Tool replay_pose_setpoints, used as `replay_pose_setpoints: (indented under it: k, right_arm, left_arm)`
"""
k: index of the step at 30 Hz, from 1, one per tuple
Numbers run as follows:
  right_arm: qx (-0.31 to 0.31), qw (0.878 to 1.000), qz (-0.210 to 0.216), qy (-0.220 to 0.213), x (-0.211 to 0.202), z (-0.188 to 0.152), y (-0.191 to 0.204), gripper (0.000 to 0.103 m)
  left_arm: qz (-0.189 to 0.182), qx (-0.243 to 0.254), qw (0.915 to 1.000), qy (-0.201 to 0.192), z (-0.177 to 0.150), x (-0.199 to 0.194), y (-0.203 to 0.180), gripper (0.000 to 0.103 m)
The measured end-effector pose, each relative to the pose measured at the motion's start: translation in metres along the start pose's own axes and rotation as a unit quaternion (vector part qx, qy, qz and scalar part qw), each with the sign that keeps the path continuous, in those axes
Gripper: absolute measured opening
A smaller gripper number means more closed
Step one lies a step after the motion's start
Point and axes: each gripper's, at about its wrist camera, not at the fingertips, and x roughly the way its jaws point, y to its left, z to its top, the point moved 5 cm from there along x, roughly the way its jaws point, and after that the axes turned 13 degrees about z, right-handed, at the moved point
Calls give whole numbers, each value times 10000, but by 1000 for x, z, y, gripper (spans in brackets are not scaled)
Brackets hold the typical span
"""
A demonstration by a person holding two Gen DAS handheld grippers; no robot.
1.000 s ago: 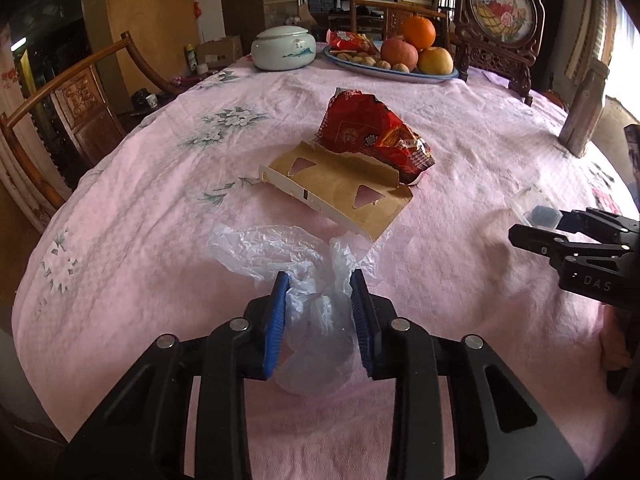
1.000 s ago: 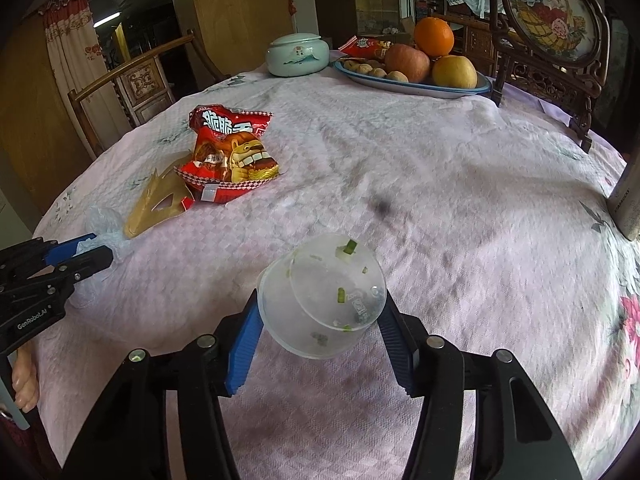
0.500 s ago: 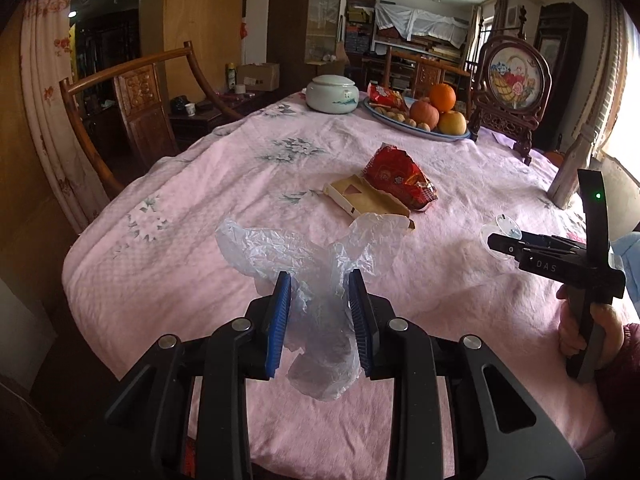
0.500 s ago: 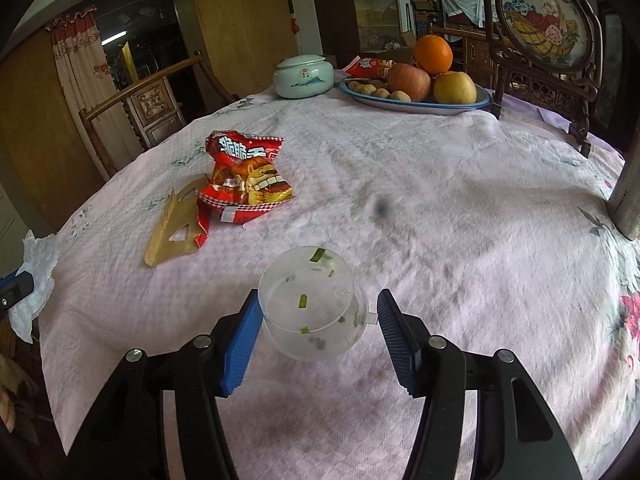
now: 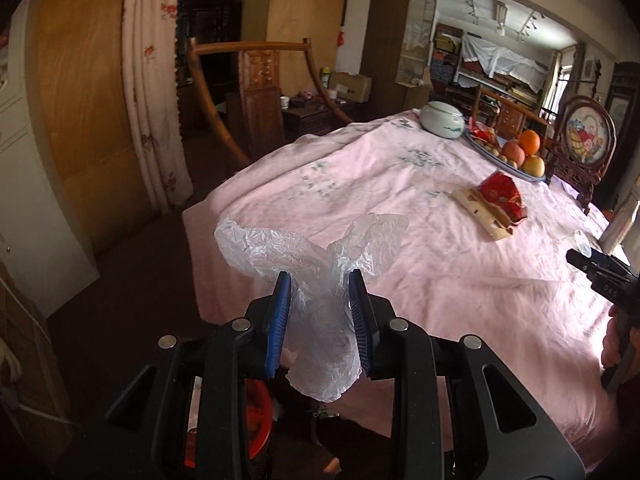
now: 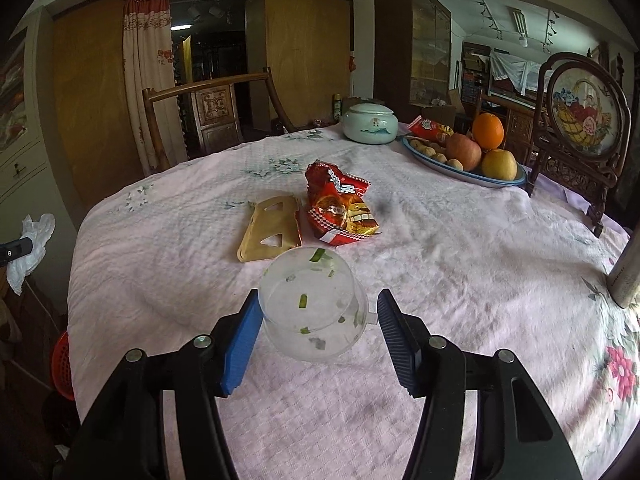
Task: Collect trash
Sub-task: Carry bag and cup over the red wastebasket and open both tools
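the crumpled clear plastic bag (image 5: 320,280) is pinched between the narrowly parted fingers of my left gripper (image 5: 320,320), off the table's (image 5: 460,280) edge above a red bin (image 5: 256,420). my right gripper (image 6: 316,328) grips a clear plastic cup (image 6: 312,308) flecked with green bits, above the pink tablecloth (image 6: 440,260), near the red snack wrapper (image 6: 340,208) and cardboard piece (image 6: 270,232).

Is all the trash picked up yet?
Not yet. The left claw grips the crumpled plastic bag, off the table's edge. The right claw is around the clear plastic cup. The red snack wrapper and cardboard piece remain on the table.
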Motion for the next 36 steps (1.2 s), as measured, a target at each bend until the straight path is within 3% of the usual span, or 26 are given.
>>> replay_pose_setpoints:
  k: [7, 13, 15, 17, 20, 26, 31, 36]
  right_arm:
    - [-92, 9999, -20, -60, -7, -4, 23, 58]
    - [-198, 9995, -91, -209, -9, -5, 51, 58]
    - [-185, 9996, -27, -217, -7, -6, 62, 58]
    - [-205, 9995, 33, -242, -3, -4, 78, 58]
    - [-166, 9990, 335, -248, 5, 0, 106, 58]
    - [-381, 9920, 1201, -38, 34, 1, 192, 58]
    - [-680, 9775, 1954, 400, 62, -12, 270, 58]
    - [-922, 9617, 2426, 884, 90, -33, 328, 58]
  left_arm:
    - [334, -575, 9954, 691, -56, 37, 79, 31]
    - [405, -901, 9873, 1244, -101, 75, 117, 33]
    - [350, -1024, 9840, 1416, -111, 85, 126, 49]
    - [362, -1186, 9815, 1461, -117, 90, 134, 75]
    - [490, -1318, 9808, 1351, -119, 88, 146, 87]
    - [835, -1437, 9780, 1259, -125, 80, 171, 93]
    - [1323, -1382, 9745, 1175, -133, 70, 194, 95]
    - [1743, -1266, 9700, 1126, -139, 68, 218, 96]
